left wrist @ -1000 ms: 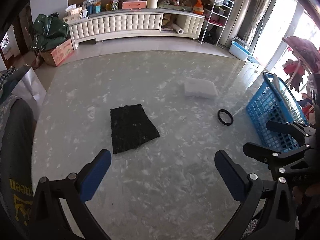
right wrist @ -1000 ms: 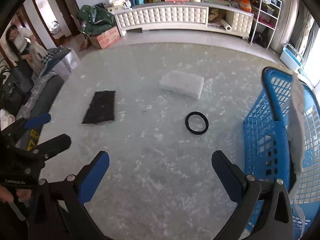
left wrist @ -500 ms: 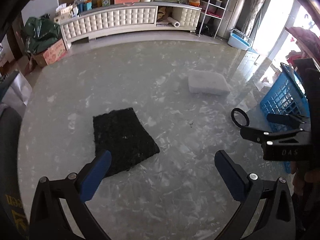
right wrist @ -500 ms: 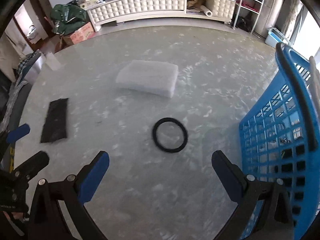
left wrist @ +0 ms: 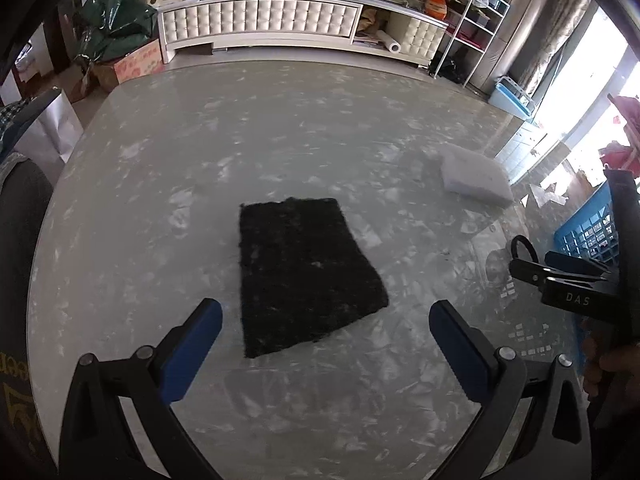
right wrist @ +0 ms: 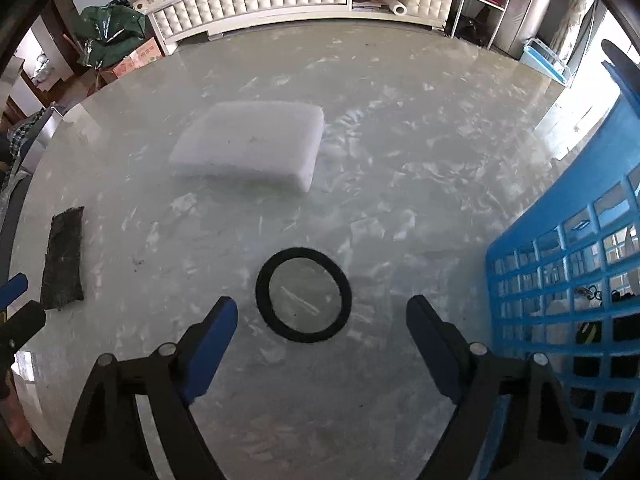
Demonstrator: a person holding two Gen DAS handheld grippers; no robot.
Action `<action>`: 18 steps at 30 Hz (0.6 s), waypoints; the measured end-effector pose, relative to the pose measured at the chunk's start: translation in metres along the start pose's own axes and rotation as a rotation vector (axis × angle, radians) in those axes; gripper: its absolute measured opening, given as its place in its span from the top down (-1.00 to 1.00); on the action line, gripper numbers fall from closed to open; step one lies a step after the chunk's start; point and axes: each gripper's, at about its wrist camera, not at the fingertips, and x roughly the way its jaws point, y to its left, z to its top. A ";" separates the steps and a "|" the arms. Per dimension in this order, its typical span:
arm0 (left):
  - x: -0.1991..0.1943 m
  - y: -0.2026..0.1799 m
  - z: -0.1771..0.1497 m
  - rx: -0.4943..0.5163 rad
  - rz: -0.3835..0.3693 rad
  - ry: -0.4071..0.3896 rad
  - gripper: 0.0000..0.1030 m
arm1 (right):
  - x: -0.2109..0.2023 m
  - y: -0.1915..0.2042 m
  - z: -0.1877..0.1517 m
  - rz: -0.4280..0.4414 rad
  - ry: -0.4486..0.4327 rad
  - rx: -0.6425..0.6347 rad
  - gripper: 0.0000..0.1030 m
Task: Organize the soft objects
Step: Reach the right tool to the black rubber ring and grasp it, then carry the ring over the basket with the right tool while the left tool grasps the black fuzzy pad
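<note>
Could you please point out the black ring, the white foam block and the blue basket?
black ring (right wrist: 304,258), right wrist view, far band.
white foam block (right wrist: 250,140), right wrist view, top face.
blue basket (right wrist: 560,276), right wrist view, lattice wall.

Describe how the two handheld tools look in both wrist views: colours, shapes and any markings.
Both match. Left tool: black angular frame with silver rivets, two fingers faced with blue pads. Right tool: the same build; from the left view its side carries white "DAS" lettering.
</note>
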 end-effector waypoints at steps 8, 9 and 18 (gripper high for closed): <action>-0.004 0.019 0.002 -0.044 0.006 0.008 -1.00 | -0.009 -0.005 -0.004 0.000 -0.026 -0.044 0.21; -0.003 0.020 0.003 -0.054 0.007 0.012 -1.00 | -0.010 -0.006 -0.004 0.001 -0.028 -0.044 0.29; 0.008 0.038 -0.001 -0.079 -0.004 0.065 -1.00 | -0.018 -0.012 -0.007 0.049 -0.044 -0.013 0.64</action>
